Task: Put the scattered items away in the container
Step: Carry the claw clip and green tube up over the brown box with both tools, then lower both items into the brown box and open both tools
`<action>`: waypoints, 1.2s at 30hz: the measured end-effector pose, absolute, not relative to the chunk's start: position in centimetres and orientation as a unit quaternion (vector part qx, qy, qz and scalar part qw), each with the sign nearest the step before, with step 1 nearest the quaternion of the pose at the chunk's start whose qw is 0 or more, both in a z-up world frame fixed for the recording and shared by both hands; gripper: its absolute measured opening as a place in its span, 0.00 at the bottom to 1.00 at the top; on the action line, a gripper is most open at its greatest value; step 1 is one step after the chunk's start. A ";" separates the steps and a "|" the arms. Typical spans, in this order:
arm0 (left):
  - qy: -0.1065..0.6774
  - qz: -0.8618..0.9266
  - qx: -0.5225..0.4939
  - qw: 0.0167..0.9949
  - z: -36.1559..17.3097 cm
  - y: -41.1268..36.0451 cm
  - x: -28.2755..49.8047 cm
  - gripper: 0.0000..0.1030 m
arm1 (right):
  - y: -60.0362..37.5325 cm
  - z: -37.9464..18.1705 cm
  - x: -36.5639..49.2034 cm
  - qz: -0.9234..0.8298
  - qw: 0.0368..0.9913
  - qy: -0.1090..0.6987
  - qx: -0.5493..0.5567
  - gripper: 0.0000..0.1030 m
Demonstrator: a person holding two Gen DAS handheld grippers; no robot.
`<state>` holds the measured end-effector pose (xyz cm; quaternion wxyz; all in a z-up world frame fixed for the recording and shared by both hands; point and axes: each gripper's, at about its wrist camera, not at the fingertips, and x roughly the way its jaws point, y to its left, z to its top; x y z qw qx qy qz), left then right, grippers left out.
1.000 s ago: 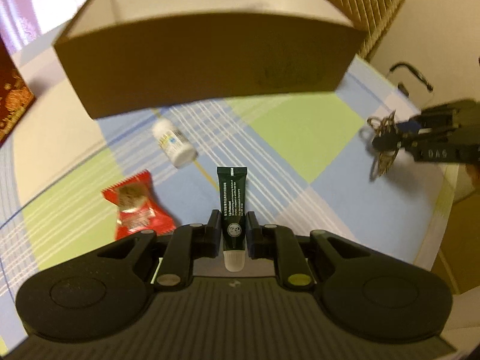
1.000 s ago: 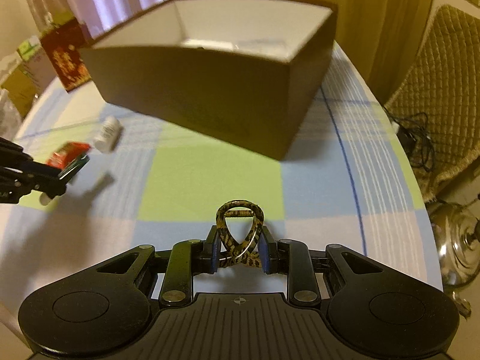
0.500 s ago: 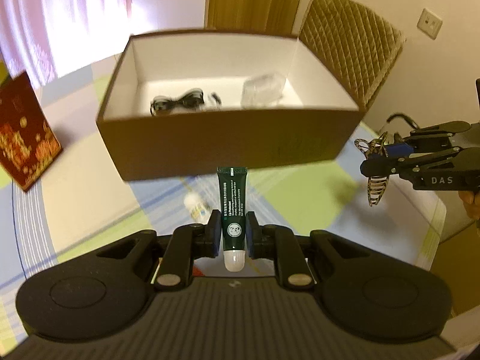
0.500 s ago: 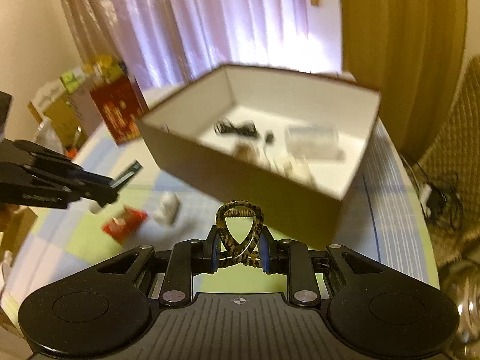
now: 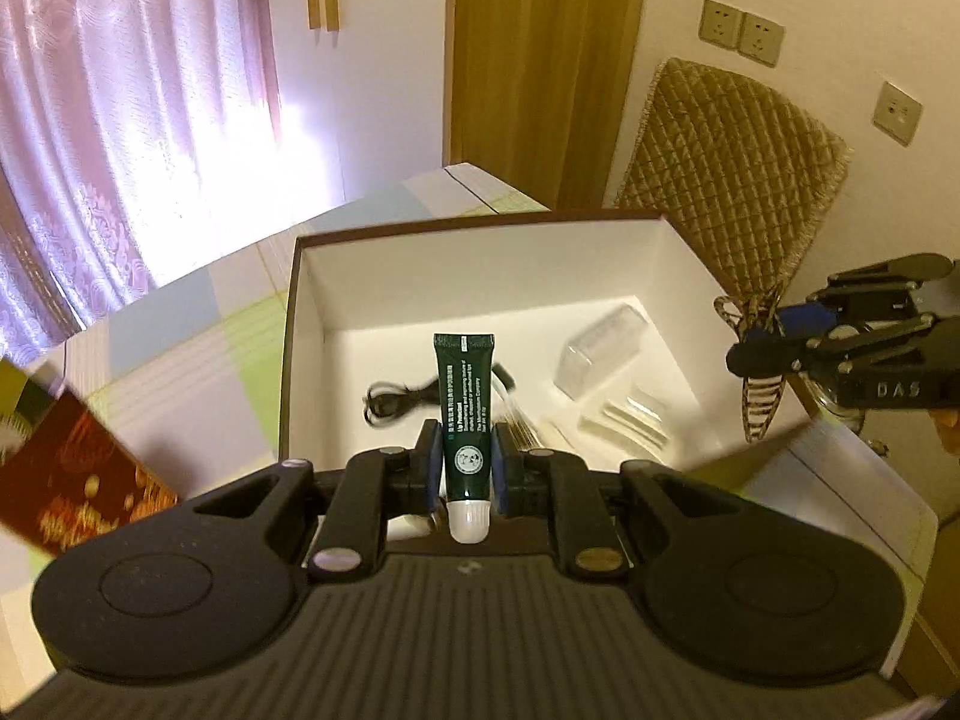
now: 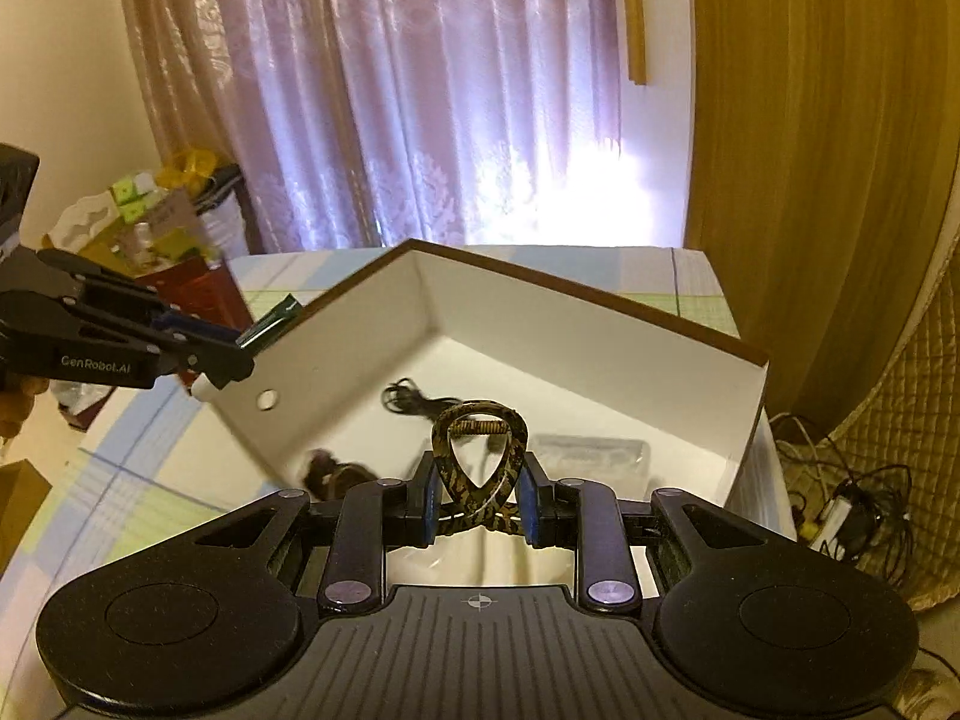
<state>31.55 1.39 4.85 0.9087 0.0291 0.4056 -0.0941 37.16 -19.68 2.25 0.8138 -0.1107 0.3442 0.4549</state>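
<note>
Over open box (image 5: pixel 684 252), both grippers raised, each loaded. Left gripper (image 5: pixel 463 468) clamped on dark green tube (image 5: pixel 463 387), white cap toward camera, crimped end up at 12 o'clock; small print unreadable. Right gripper (image 6: pixel 478 495) clamped on patterned hair clip (image 6: pixel 478 450), brown-yellow mottled, lower part hidden behind the pads. From left wrist view, right gripper (image 5: pixel 759 354) at 3 o'clock with clip (image 5: pixel 757 396) hanging off tip, beside box's right wall. From right wrist view, left gripper (image 6: pixel 240 348) at 9 o'clock, only the tube's (image 6: pixel 270 318) tip showing past the fingers.

Count: two grippers, one tube, one clip, one box.

Box contents: black cable (image 5: pixel 399 405) at 11 o'clock of tube, clear plastic case (image 5: pixel 600 354) at 2 o'clock, flat clear packet (image 5: pixel 630 426) near 3 o'clock, blurred. Dark lump (image 6: pixel 333 474) in box's near-left corner in right view, can't identify. Box near wall cut off by gripper bodies in both views.

Table with pastel checked cloth (image 5: pixel 180 336) under box. Red patterned packet (image 5: pixel 66 492) at 9 o'clock, cropped and blurred.
</note>
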 end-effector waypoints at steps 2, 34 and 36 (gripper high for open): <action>0.415 -0.091 0.029 0.905 4.2 1.4 33.4 0.12 | -19.0 1.8 38.5 0.451 0.813 0.351 -0.115 0.28; 0.513 -0.073 0.021 0.855 -3.8 1.7 39.7 0.17 | -16.2 -5.9 41.9 0.506 0.669 0.313 -0.446 0.28; 0.513 -0.071 0.023 0.855 -3.7 1.6 39.6 0.17 | -16.2 -6.3 41.9 0.502 0.666 0.309 -0.457 0.28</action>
